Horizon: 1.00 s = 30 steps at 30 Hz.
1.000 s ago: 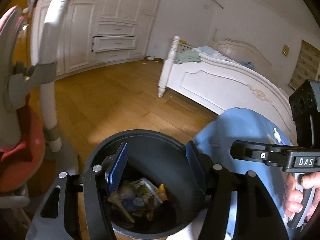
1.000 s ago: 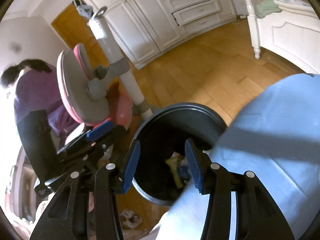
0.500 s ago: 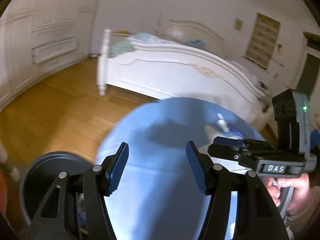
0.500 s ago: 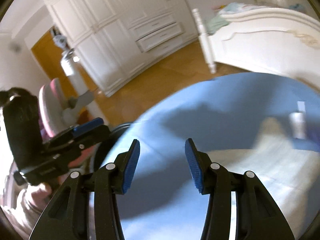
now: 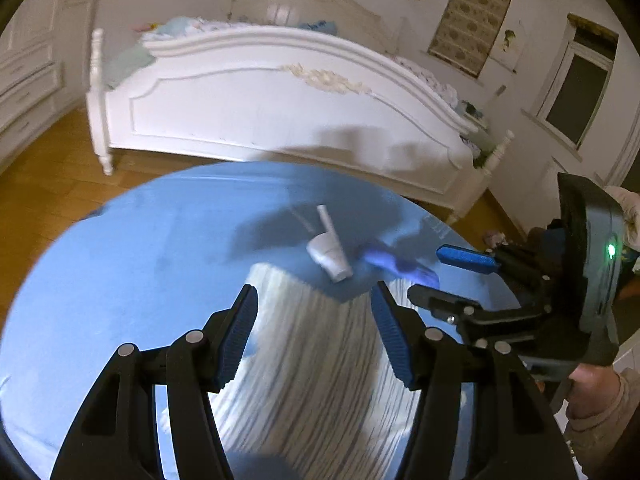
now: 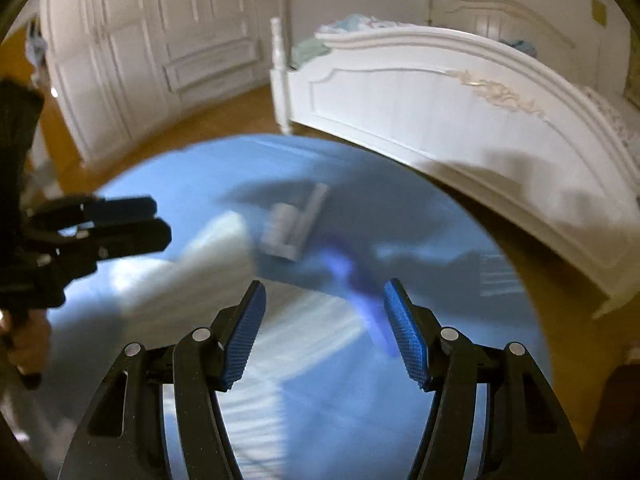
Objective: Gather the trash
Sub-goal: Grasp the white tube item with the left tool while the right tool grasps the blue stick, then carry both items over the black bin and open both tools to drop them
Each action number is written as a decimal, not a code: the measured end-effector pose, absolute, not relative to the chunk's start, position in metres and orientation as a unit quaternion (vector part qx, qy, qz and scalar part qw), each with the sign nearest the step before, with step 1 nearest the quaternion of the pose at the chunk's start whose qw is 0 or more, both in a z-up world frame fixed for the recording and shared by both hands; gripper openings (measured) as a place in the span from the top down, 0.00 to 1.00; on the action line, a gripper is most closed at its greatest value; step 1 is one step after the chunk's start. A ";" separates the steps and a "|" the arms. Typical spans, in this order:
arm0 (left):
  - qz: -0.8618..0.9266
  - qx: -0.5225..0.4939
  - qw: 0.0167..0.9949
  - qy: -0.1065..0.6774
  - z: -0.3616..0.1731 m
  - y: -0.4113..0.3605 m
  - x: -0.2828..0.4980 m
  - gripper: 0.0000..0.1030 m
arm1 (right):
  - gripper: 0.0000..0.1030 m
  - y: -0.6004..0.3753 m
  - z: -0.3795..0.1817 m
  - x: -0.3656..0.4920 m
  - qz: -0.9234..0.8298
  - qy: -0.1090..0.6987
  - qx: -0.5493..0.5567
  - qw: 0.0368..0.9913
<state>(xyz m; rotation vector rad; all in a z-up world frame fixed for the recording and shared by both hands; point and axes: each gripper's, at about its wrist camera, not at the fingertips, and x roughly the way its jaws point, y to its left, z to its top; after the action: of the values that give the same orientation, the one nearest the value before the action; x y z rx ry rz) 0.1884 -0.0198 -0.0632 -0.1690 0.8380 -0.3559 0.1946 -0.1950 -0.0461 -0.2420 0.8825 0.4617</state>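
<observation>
Behind the round blue worktop [image 5: 132, 264] stands a white bed [image 5: 280, 108] on a wooden floor. A small white bottle [image 5: 329, 251] lies on its side near the far middle of the worktop, with a blurred purple scrap [image 5: 396, 264], perhaps a wrapper, just beside it. Both claws are empty: the left claw [image 5: 314, 336] stands part open, and the right claw [image 6: 324, 334] is opening with nothing between its pads. Best to lower one claw squarely over the bottle's body, and close only once the pads straddle it.

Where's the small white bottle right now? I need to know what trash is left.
The white bottle lies on its side on the round blue table, toward the bed side, beside a purple wrapper.
</observation>
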 end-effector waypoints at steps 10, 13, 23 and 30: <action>-0.158 -0.062 0.880 0.444 -0.088 -0.052 0.238 0.59 | 0.57 -0.203 -0.077 0.217 0.235 0.446 -0.121 0.855; -0.144 -0.043 0.883 0.445 -0.093 -0.059 0.247 0.67 | 0.64 -0.208 -0.077 0.216 0.239 0.447 -0.112 0.855; -0.134 -0.035 0.896 0.422 -0.092 -0.059 0.238 0.75 | 0.81 -0.212 -0.070 0.205 0.237 0.454 -0.074 0.856; -0.132 -0.076 0.909 0.388 -0.068 -0.017 0.192 0.75 | 0.82 -0.215 -0.059 0.177 0.279 0.461 0.018 0.842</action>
<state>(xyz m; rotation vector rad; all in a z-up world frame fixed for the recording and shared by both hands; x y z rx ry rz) 0.1916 -0.0172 -0.0682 -0.1578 0.8013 -0.2718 0.1771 -0.2145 -0.0593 0.0386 0.9728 0.5899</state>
